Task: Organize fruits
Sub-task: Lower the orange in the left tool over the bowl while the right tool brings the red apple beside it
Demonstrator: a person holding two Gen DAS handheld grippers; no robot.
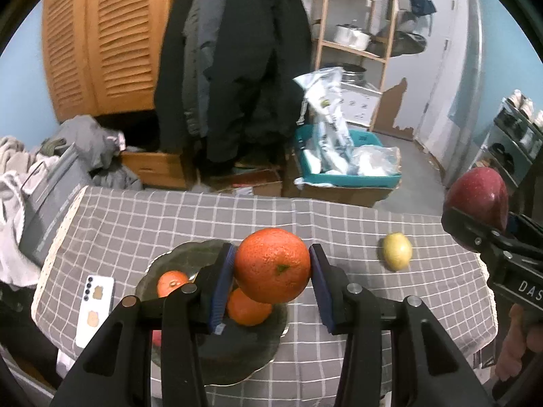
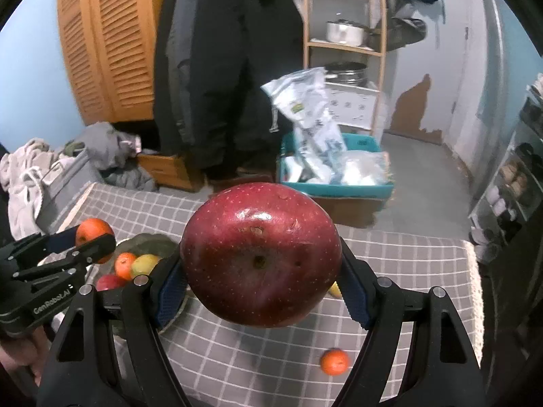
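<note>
Both tools loaded, fruit bowl partly filled.

Your left tool [image 1: 273,273] is clamped on an orange [image 1: 272,265], held right above the dark bowl [image 1: 217,356] on the checked surface [image 1: 339,224]. Your right tool [image 2: 261,271] grips a big red apple [image 2: 261,254] with jaws spread wide, above the surface just right of the bowl. Bowl already holds at least 2 oranges [image 1: 171,283], a yellow-green fruit [image 2: 144,264] and something red [image 2: 108,282]. Still loose on the surface: 1 lemon [image 1: 397,251] and 1 small orange [image 2: 334,361]. Roughly halfway, I'd judge: drop these 2, then fetch the 2 strays.
</note>
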